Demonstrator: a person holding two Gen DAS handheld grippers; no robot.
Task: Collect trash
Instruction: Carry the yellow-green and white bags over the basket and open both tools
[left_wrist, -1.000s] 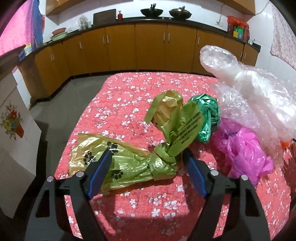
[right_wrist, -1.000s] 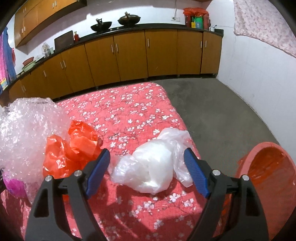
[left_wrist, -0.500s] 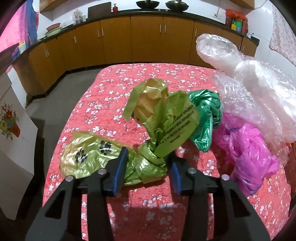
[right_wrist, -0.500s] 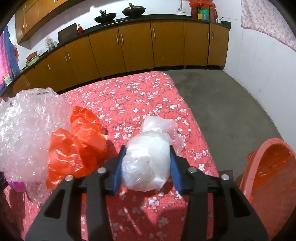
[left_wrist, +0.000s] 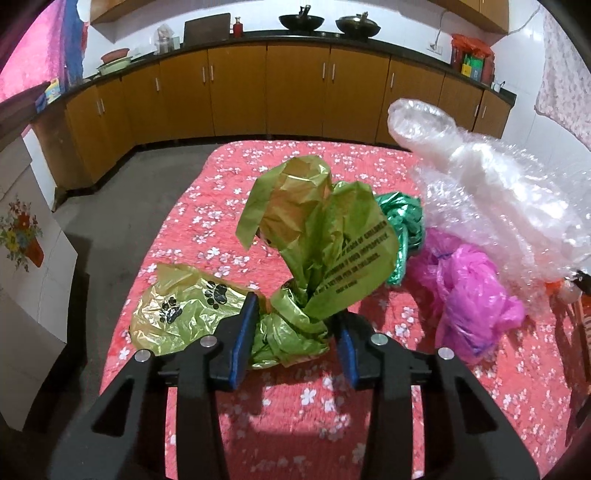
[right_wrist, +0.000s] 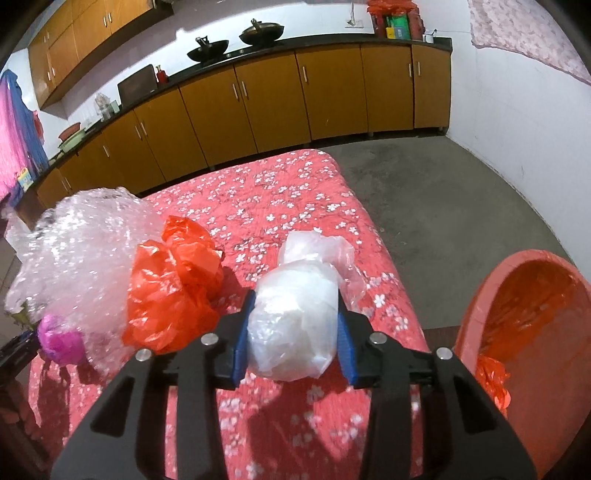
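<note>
Since a second ago: both hand-held grippers have gone from wide apart to pinched in on their bags, and both bags now ride a little above the cloth.
Left hand-held gripper (left_wrist: 293, 334): blue pads clamped on the bunched neck of the olive-green bag (left_wrist: 314, 258), low down where the film is gathered thickest.
Right hand-held gripper (right_wrist: 293, 338): pads squeezed against both flanks of the white plastic bag (right_wrist: 295, 325), which bulges out in front of them.
Where the trash is: both bags are held just over the red floral counter (left_wrist: 295, 406), the green one near its left edge, the white one near its right edge beside the orange tub (right_wrist: 517, 332).
Still lying there: bubble wrap (left_wrist: 498, 203), a pink bag (left_wrist: 476, 299), a dark green bag (left_wrist: 402, 229) and a red-orange bag (right_wrist: 170, 288), all bunched close together.
How it should handle: feather-light, soft, crinkly film; it gives under the pads, so nothing here looks breakable.
Slip risk: thin glossy plastic can slide out, and the green bag's paw-print tail (left_wrist: 177, 314) hangs loose to the left and may drag.
Best hold: the knotted or crumpled core, not a loose flap; both grips look well placed for that.
Likely drop point: that tub, my guess, where a scrap of red plastic (right_wrist: 491, 376) already lies.
</note>
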